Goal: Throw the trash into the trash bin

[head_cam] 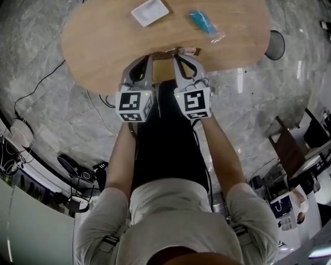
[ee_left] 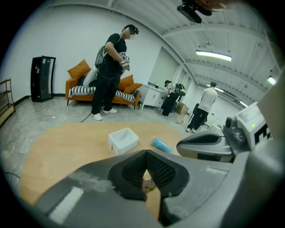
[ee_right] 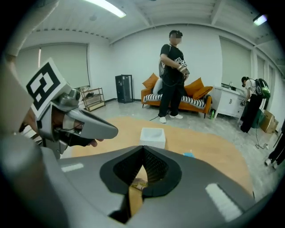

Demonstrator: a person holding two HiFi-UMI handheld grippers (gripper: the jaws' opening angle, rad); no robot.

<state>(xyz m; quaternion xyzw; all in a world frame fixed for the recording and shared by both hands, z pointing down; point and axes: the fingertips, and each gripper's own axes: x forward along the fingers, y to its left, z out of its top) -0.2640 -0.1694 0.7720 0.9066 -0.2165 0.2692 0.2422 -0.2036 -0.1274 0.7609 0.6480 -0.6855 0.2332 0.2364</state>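
A blue wrapper [head_cam: 206, 23] lies on the oval wooden table [head_cam: 103, 36], right of a white square tray [head_cam: 150, 11]. A small brown wrapper [head_cam: 174, 51] sits at the table's near edge. My left gripper [head_cam: 151, 57] and right gripper [head_cam: 179, 57] hang side by side just over that edge, tips beside the brown wrapper. Both are shut with nothing between the pads. In the left gripper view the closed left gripper [ee_left: 146, 171] shows the brown wrapper [ee_left: 149, 185] just beyond it. The right gripper view shows the right gripper [ee_right: 143, 165] and brown wrapper [ee_right: 139, 183] the same way.
A dark round mesh bin [head_cam: 276, 45] stands on the marble floor right of the table. Cables [head_cam: 31, 93] run over the floor at left. A person [ee_right: 173, 75] stands beyond the table before an orange sofa [ee_right: 196, 95]; others work at the far right.
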